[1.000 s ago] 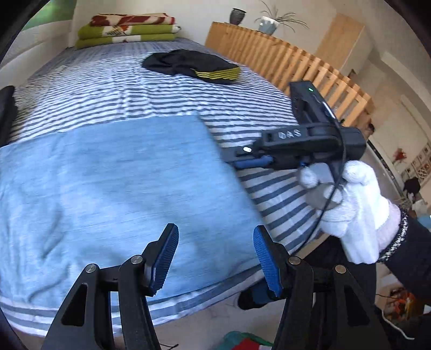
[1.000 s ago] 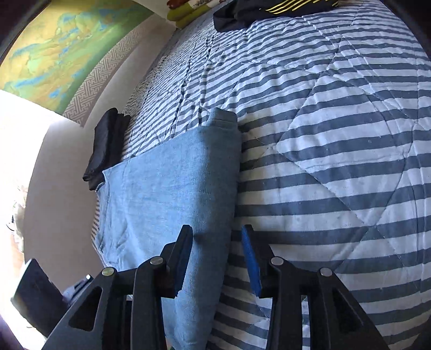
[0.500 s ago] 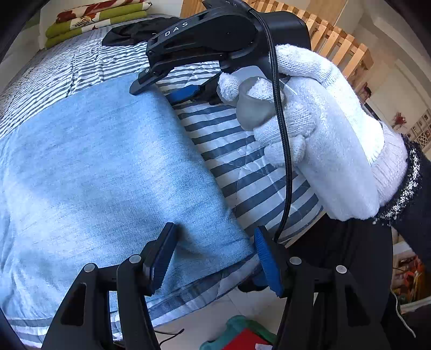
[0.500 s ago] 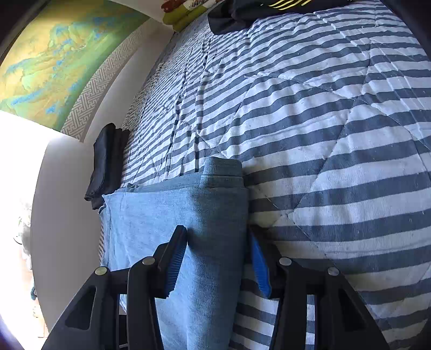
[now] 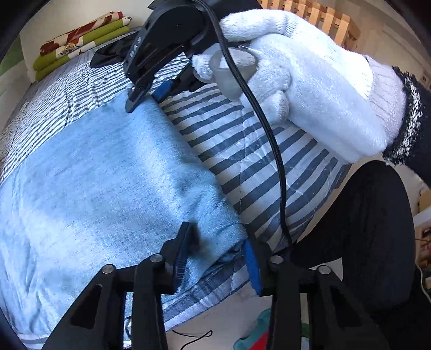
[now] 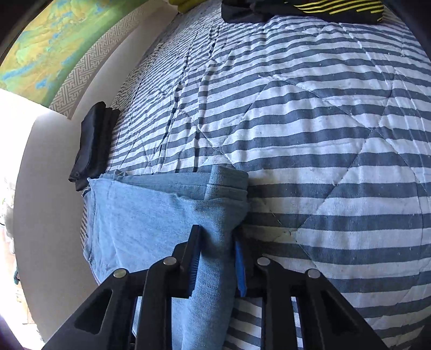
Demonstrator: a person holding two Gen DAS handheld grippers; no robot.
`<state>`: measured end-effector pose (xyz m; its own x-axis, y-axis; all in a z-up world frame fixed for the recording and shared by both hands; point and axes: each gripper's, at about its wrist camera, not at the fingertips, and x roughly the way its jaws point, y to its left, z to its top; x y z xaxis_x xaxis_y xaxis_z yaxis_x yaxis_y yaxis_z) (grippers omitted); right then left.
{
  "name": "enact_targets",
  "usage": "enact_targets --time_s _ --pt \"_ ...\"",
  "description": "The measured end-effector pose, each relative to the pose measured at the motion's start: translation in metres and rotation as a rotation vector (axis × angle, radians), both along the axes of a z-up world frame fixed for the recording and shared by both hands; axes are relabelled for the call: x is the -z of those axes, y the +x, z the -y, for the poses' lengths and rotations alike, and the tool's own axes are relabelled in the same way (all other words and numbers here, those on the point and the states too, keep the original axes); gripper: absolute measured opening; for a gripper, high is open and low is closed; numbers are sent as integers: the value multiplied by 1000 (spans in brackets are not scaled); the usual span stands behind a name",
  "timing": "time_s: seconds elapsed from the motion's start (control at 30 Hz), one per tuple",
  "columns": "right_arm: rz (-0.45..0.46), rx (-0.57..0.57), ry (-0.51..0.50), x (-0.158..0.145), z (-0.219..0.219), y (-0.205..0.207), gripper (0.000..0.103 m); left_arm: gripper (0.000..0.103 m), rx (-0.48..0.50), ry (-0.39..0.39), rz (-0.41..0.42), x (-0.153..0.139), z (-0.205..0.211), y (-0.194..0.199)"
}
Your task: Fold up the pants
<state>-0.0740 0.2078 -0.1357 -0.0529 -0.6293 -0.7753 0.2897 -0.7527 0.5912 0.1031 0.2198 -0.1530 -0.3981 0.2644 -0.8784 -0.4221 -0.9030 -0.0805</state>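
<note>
Light blue denim pants (image 5: 94, 175) lie folded flat on the striped bed quilt (image 5: 242, 150), near its front edge. My left gripper (image 5: 216, 258) is closed around the pants' near right corner, and the cloth bunches up between its pads. In the right wrist view the pants (image 6: 140, 215) stretch off to the left, and my right gripper (image 6: 216, 262) pinches their far right corner, where the layered fold shows. The left wrist view also shows the right gripper (image 5: 145, 94), held in a white-gloved hand (image 5: 309, 88), at that far corner.
A black garment with yellow stripes (image 6: 309, 8) lies further up the bed. A dark folded cloth (image 6: 94, 142) sits at the bed's left edge by the wall. Green patterned blankets (image 5: 80, 40) are stacked at the head. The bed edge and floor clutter (image 5: 256, 336) are just below my left gripper.
Both grippers moved in onto the right edge of the pants and narrowed on it. The right gripper went to the far corner, the left to the near corner.
</note>
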Motion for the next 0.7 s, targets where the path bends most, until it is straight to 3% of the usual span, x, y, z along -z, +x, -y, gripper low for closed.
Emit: enact_targets --time_s 0.17,0.43,0.7 --pt "-44 21 20 -21 5 5 6 13 -78 137 10 -21 25 2" --pt "-25 130 -102 -80 14 12 5 10 -118 283 -84 -76 70 12" --pt "-108 84 -101 -138 104 33 5 9 -236 423 -165 -120 175 37"
